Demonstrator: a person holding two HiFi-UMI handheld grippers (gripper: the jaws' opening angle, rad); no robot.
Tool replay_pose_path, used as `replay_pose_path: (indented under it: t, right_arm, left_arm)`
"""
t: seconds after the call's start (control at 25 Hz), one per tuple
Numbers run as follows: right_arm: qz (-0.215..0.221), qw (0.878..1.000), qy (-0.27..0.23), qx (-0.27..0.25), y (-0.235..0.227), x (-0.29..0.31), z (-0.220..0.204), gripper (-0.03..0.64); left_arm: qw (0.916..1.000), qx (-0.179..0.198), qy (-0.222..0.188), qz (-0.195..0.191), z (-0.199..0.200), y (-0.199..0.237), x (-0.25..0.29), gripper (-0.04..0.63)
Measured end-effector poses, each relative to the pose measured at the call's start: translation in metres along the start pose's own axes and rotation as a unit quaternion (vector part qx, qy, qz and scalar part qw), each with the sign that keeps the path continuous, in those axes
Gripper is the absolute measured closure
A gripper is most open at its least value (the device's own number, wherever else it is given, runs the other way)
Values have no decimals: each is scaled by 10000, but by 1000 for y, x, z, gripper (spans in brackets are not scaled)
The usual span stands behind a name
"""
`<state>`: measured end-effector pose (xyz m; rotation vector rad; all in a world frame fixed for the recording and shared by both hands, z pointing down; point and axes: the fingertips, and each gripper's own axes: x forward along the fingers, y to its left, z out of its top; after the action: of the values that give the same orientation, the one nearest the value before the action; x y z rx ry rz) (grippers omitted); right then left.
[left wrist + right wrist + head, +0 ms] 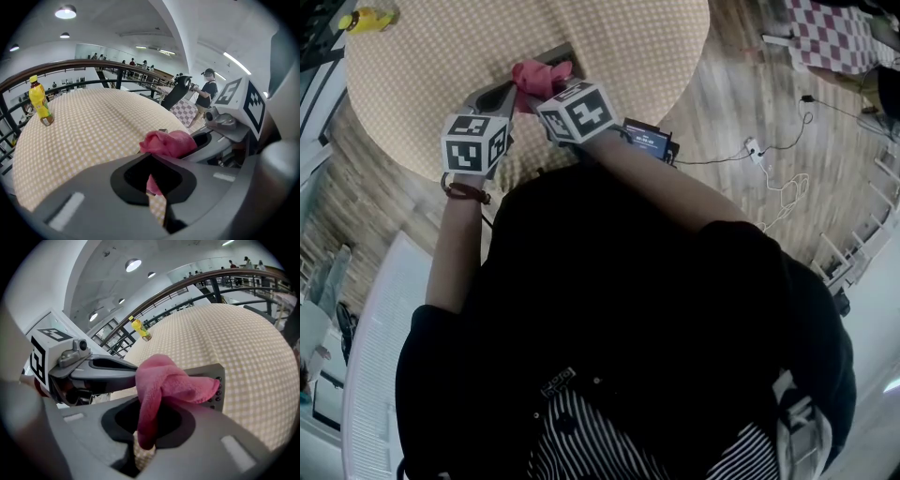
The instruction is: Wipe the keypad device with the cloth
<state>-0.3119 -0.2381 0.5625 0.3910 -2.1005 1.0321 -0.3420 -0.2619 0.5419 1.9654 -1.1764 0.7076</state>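
the right gripper [143, 434] has its fingers clenched on the pink cloth [171, 380], which bunches over the fingertips and drapes onto the grey keypad device [208, 372]. the device lies flat on the checked surface [93, 126] near the person's edge, and a row of its buttons shows past the cloth's far side. the left gripper [154, 187] is just beside the cloth with its fingers drawn together. a sliver of pink shows in the slit between them, but whether it is pinched there or only seen through the gap cannot be settled.

to wipe well, the person would likely press the bunched cloth flat against the keypad face and sweep along its length, so that fabric rather than hard fingertips meets the buttons. the device looks light and free to slide, so bracing one edge with the left gripper should help. short, even strokes would guard against the cloth rolling off.

the only container is a yellow drink bottle [40, 101], upright and capped, well apart at the far side of the surface. it seems to hold yellow liquid, but the level is unclear.
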Motion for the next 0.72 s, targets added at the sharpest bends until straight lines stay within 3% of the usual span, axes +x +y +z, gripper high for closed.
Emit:
replay_pose_path:
  t: [0.2,0.44,0.56,0.72]
  right_arm:
    - [-85,9999,124,67,-11,12,-2,555]
    - [-183,9997,86,138,-21,18,-1,555]
    - [-258,9992,89,282,-30,21,-3,555]
    - [-316,9986,72,408,-37,22,1,555]
  left_arm:
    - [9999,-27,139,-10,-6,2,6,591]
    - [9993,-21,245,266,-5,12,11,591]
    - [9986,-31,484,206,-13,10,16,591]
    - [9986,7,500,186,-14,8,20,591]
